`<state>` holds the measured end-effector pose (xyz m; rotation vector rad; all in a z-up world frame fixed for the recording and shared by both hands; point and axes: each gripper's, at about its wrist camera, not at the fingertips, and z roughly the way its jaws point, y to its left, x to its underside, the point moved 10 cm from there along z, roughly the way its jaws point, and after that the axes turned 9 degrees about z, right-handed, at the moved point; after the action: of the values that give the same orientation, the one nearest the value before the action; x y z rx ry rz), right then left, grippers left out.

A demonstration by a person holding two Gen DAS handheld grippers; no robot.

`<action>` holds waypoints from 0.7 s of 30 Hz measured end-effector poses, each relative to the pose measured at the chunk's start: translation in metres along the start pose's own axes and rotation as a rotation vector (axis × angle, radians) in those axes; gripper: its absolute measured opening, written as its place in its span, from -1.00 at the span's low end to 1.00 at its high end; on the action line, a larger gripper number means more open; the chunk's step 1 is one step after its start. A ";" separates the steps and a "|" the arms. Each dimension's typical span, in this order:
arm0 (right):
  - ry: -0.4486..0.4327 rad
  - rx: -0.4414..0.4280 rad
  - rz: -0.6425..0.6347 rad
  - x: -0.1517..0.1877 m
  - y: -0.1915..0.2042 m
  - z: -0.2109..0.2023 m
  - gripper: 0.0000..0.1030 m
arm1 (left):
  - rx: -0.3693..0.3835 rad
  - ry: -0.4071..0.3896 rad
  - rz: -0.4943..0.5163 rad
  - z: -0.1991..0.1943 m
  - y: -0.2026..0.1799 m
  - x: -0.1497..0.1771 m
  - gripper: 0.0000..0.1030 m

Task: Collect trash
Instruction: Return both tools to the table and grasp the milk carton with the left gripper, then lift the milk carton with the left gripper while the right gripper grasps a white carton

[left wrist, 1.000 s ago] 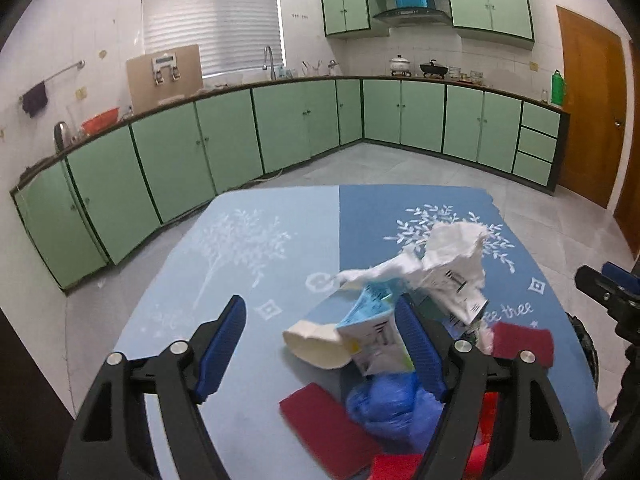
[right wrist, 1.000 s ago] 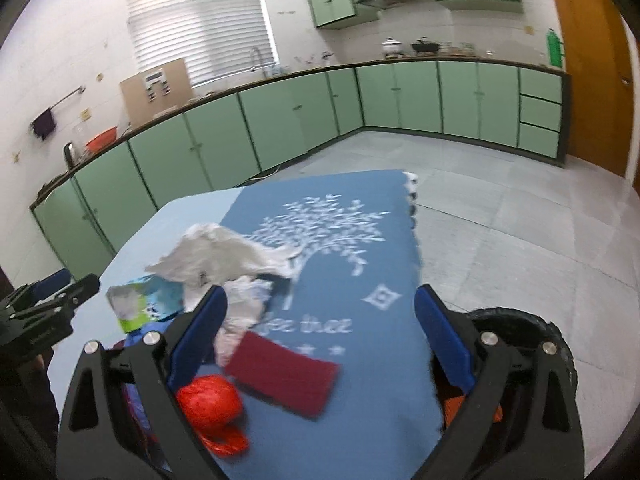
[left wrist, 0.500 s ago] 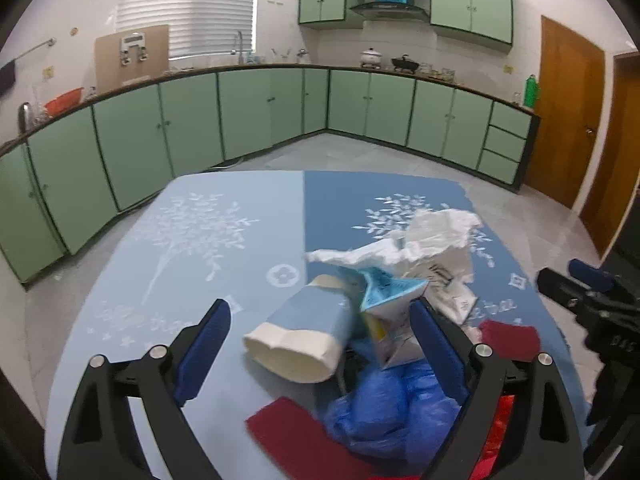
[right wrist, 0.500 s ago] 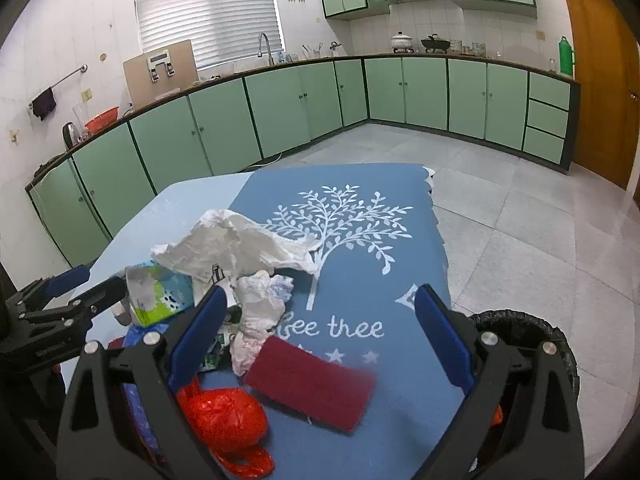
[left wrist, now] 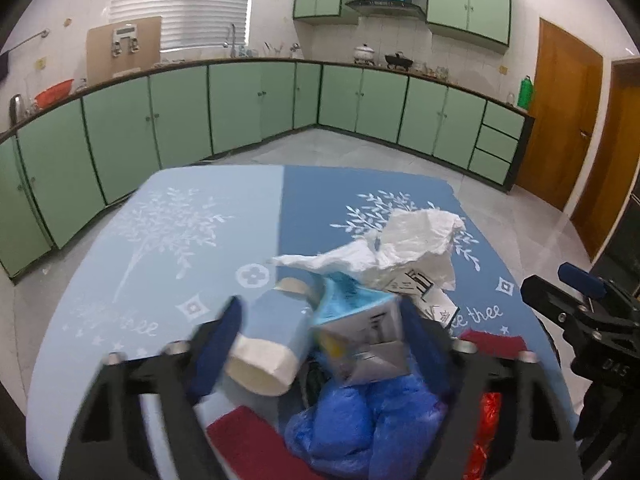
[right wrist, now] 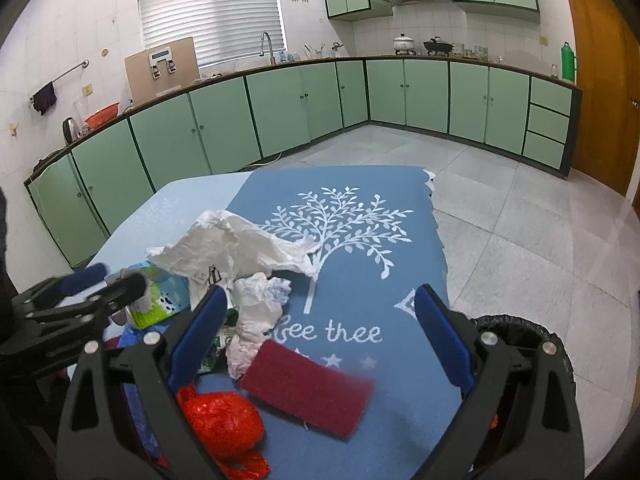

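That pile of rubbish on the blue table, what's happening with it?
Someone is clearing it with a gripper in each hand. The left gripper is closing around a paper cup and a crumpled carton, though it is not clear that it grips them yet. The right gripper hangs open above a red pad. A black-lined bin waits beside the table.

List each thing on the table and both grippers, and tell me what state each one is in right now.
left gripper: jaws closing around cup and carton together
paper cup: on its side, mouth towards the camera
milk carton: crushed, tilted
white plastic bag: crumpled, draped over the pile
blue bag: scrunched
red bag: bunched up
red scouring pad: lying flat
right gripper: open, empty
trash bin: open, black-lined
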<state>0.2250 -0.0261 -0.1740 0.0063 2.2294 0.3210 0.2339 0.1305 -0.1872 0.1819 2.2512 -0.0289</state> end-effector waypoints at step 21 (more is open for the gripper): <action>0.005 -0.148 -0.082 -0.024 0.072 0.023 0.61 | -0.139 -0.131 -0.004 -0.051 0.036 -0.019 -0.27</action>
<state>0.2498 0.0461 -0.1526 -0.1656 2.1993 0.4402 0.2114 0.1678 -0.1384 0.0977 2.1136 0.1098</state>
